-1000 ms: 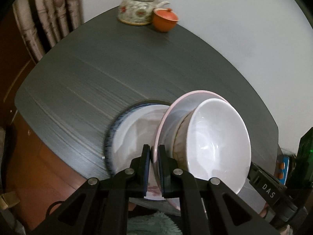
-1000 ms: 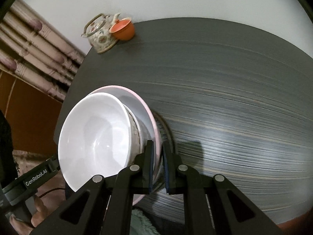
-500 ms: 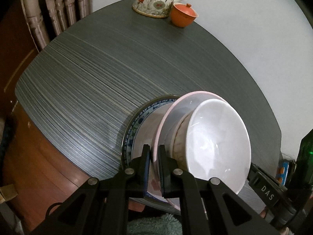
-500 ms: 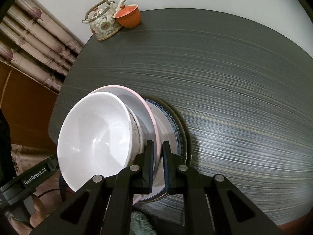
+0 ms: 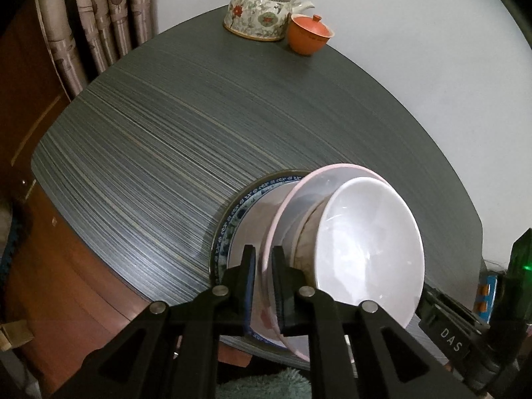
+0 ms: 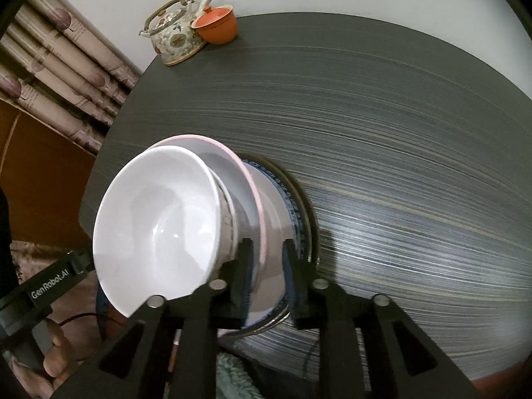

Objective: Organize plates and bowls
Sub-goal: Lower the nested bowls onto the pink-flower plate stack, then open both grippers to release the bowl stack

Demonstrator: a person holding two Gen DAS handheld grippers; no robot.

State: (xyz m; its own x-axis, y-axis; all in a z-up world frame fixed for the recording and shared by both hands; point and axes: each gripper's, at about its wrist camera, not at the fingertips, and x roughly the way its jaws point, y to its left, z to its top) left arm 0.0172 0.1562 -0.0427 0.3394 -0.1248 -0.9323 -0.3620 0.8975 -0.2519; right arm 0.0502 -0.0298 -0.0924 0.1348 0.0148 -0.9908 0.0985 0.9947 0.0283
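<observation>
You had the pink plate (image 5: 332,179) by opposite rim edges, over the blue-rimmed plate (image 5: 232,229) near the tabletop's (image 5: 199,133) front edge. Your left gripper (image 5: 263,286) clamped its rim; your right gripper's (image 6: 266,266) fingers stood apart, straddling it. The white bowl (image 6: 156,232) sat nested on top.

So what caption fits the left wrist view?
Left tool at pink plate under a bowl; teapot behind.

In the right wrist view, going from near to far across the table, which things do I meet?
White bowl → pink-rimmed plate → blue-patterned plate → orange lidded cup, with the floral teapot beside it.
</observation>
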